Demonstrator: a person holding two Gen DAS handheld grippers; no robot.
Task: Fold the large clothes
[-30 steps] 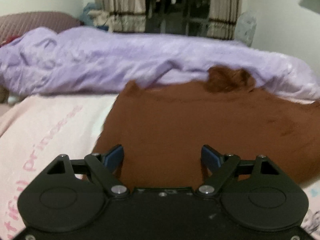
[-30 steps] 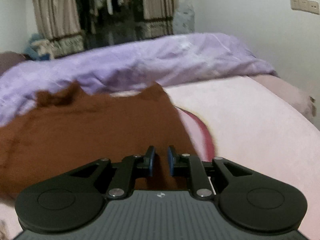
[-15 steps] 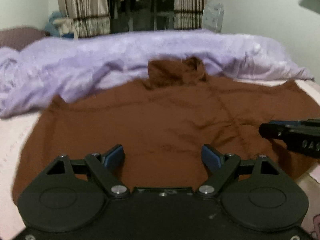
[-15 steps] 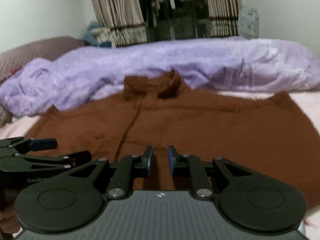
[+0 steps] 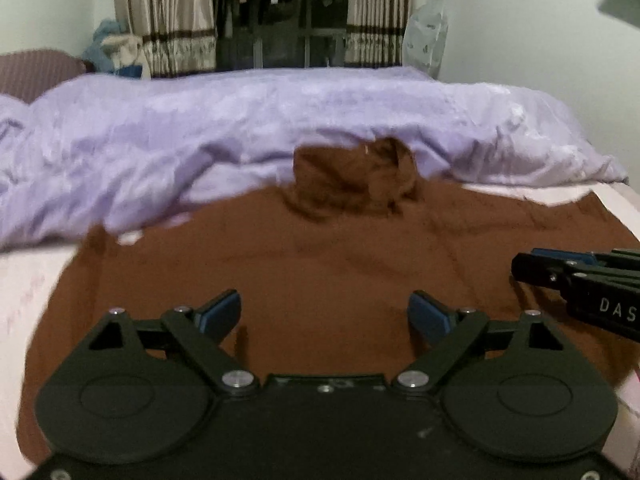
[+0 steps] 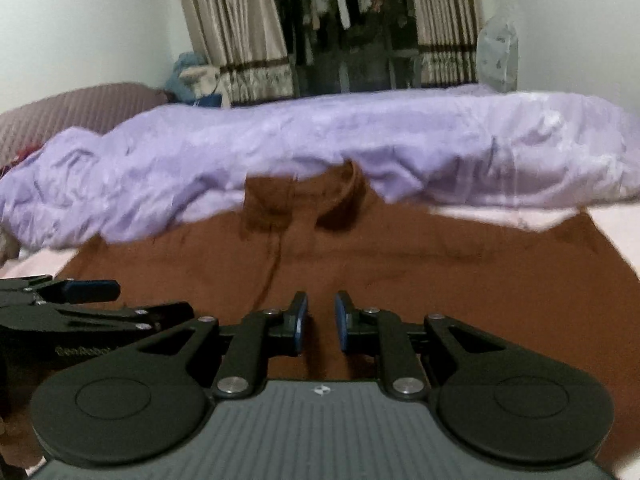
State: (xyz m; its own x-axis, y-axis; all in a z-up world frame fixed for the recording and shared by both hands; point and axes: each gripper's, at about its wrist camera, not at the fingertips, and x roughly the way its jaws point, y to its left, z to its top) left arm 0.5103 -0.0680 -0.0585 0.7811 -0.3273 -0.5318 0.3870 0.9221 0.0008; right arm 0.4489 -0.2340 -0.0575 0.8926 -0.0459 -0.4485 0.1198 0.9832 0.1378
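Note:
A large brown garment (image 5: 320,260) lies spread flat on the bed, its collar (image 5: 356,176) at the far side against a purple duvet. My left gripper (image 5: 324,308) hovers over the near part of the cloth; its jaws are opening wide and nothing is between them. In the right wrist view the same garment (image 6: 440,280) fills the middle. My right gripper (image 6: 321,308) hangs above it with only a narrow gap between its blue pads, and nothing in that gap. Each gripper shows in the other's view: the right gripper (image 5: 520,264) at the right edge, the left gripper (image 6: 152,300) at the left edge.
A crumpled purple duvet (image 5: 240,120) runs across the bed behind the garment. Pink bedsheet (image 5: 24,280) shows at the left and at the right (image 6: 616,224). A brownish pillow (image 6: 72,108) lies far left. Curtains (image 6: 236,32) and a dark window stand behind the bed.
The left view has swung right and the right view left, so both now face the collar squarely. Each gripper has come into the other's view. The left jaws stand slightly wider.

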